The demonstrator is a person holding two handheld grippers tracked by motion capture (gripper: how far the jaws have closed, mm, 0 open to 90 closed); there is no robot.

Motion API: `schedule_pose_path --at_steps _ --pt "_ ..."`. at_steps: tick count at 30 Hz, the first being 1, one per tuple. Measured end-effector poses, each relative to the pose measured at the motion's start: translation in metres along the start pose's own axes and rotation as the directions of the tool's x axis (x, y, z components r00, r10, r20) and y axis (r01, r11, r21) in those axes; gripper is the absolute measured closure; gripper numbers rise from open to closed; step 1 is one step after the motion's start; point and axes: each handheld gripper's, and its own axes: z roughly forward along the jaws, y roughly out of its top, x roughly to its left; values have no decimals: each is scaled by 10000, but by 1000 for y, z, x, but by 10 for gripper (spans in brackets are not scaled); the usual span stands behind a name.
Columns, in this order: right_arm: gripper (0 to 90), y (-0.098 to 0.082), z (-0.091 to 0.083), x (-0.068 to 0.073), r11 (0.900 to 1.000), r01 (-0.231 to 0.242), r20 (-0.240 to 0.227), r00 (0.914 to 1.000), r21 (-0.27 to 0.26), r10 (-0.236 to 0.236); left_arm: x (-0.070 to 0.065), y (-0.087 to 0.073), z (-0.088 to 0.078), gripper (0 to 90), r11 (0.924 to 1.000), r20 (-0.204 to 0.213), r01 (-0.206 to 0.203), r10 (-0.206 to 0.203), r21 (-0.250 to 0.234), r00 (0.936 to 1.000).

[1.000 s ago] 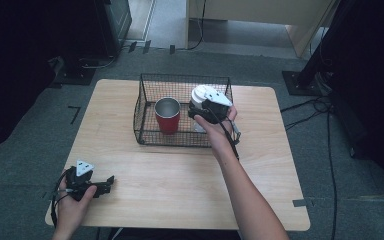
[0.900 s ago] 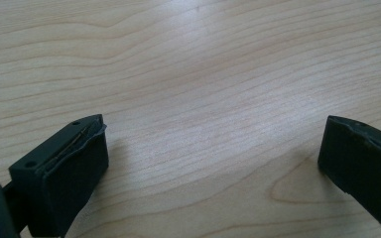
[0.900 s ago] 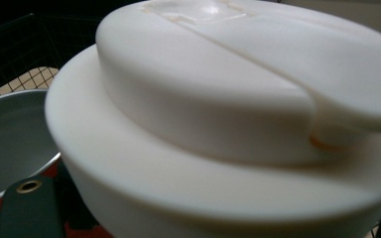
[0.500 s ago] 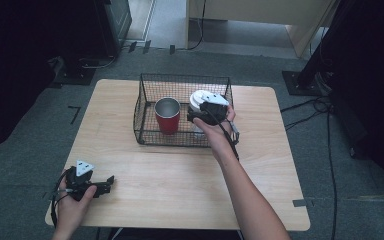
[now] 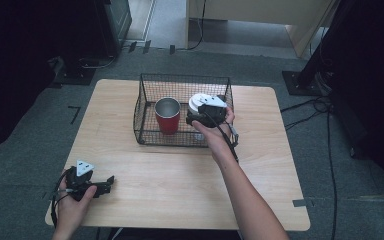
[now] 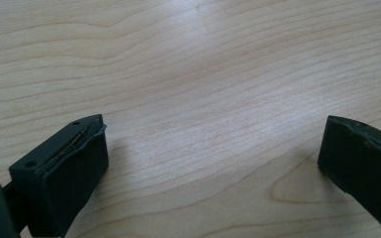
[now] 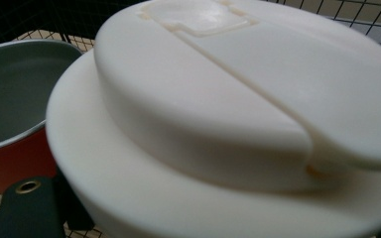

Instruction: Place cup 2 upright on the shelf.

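Observation:
A white-lidded cup (image 5: 198, 102) stands in the right half of a black wire basket (image 5: 147, 107), beside a red cup (image 5: 167, 116) with a metal inside. My right gripper (image 5: 203, 112) is at the white cup, its jaws either side of the body just under the lid (image 7: 218, 94), shut on it. One black jaw shows at the lower left, and the red cup (image 7: 10, 124) lies to the left. My left gripper (image 5: 110, 182) rests near the table's front left corner, open over bare wood (image 6: 213, 163).
The basket stands at the back centre of the wooden table (image 5: 180, 175). Cables (image 5: 325, 107) and dark stands lie on the grey floor around the table. A table edge runs close to the left hand.
The right hand and its gripper have shifted very slightly at the white-lidded cup. The left gripper has stayed where it was.

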Motion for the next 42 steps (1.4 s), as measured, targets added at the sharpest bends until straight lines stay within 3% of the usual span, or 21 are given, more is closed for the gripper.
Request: schedule_pose_path --at_steps 14,24,42 --pt "31 -2 -12 0 9994 221 78 9997 282 -224 0 0 0 0 10000 -7 -37 37 21 10000" --pt "0 -2 -20 2 9960 794 40 9968 403 -797 0 0 0 0 10000 -9 -37 37 18 10000" --pt "0 -5 -44 -5 9943 1050 -637 9926 207 -1035 0 0 0 0 10000 -10 -38 38 18 10000"
